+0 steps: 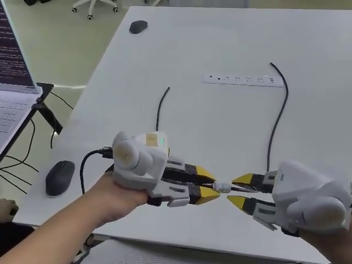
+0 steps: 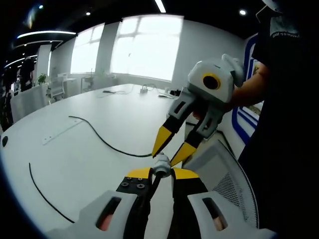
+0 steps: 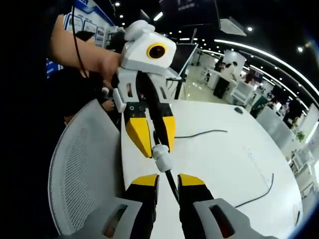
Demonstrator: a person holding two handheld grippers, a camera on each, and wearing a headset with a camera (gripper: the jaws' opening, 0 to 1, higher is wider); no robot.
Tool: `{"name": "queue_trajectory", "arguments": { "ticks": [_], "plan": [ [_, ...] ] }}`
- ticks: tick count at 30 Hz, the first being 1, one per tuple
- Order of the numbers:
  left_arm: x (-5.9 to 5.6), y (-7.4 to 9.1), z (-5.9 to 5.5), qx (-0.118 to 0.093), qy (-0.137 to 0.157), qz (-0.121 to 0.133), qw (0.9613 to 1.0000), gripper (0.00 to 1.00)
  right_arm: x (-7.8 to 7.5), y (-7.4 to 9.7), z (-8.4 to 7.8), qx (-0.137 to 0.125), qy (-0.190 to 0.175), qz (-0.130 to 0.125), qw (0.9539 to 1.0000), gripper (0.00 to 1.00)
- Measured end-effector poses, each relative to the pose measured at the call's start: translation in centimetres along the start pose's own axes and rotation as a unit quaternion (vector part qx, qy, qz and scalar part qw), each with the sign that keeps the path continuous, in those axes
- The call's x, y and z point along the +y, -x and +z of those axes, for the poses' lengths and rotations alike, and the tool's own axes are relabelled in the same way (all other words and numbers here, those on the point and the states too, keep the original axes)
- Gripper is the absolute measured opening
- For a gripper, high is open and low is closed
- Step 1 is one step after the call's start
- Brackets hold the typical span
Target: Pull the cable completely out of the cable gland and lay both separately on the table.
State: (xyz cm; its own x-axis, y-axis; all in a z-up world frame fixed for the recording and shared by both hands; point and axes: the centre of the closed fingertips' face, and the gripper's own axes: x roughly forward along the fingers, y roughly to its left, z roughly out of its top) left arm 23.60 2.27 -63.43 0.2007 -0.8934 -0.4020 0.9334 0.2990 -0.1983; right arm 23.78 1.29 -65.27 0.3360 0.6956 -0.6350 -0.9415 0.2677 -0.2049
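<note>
So the left gripper (image 1: 215, 186) has its fingers squeezed onto the back end of the white cable gland (image 1: 222, 187), held up in the air over the near edge of the bench (image 1: 220, 126). The black cable (image 3: 172, 185) is still in the gland. It runs out between the fingers of the right gripper (image 1: 231, 190), which are spread apart and don't look like they're clamping it.

Cable gland (image 1: 222, 187) between left gripper (image 1: 210, 186) and right gripper (image 1: 234, 190), power strip (image 1: 242, 80) behind, mouse (image 1: 59, 177) far left
</note>
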Motion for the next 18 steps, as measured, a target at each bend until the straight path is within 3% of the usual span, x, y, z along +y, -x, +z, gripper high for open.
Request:
{"name": "queue_trajectory", "arguments": {
  "ticks": [4, 9, 18],
  "plan": [
    [0.17, 0.02, 0.16, -0.005, 0.005, 0.000, 1.0000, 0.15, -0.38, -0.10, 0.43, -0.006, -0.002, -0.008, 0.9999, 0.04],
    [0.68, 0.24, 0.37, -0.012, 0.010, 0.002, 0.9999, 0.15, -0.96, -0.18, 0.69, -0.010, 0.000, -0.023, 0.9997, 0.03],
    [0.82, 0.39, 0.15, -0.014, 0.021, -0.004, 0.9997, 0.15, -0.76, -0.52, 0.69, -0.014, 0.007, -0.011, 0.9998, 0.00]
  ]
}}
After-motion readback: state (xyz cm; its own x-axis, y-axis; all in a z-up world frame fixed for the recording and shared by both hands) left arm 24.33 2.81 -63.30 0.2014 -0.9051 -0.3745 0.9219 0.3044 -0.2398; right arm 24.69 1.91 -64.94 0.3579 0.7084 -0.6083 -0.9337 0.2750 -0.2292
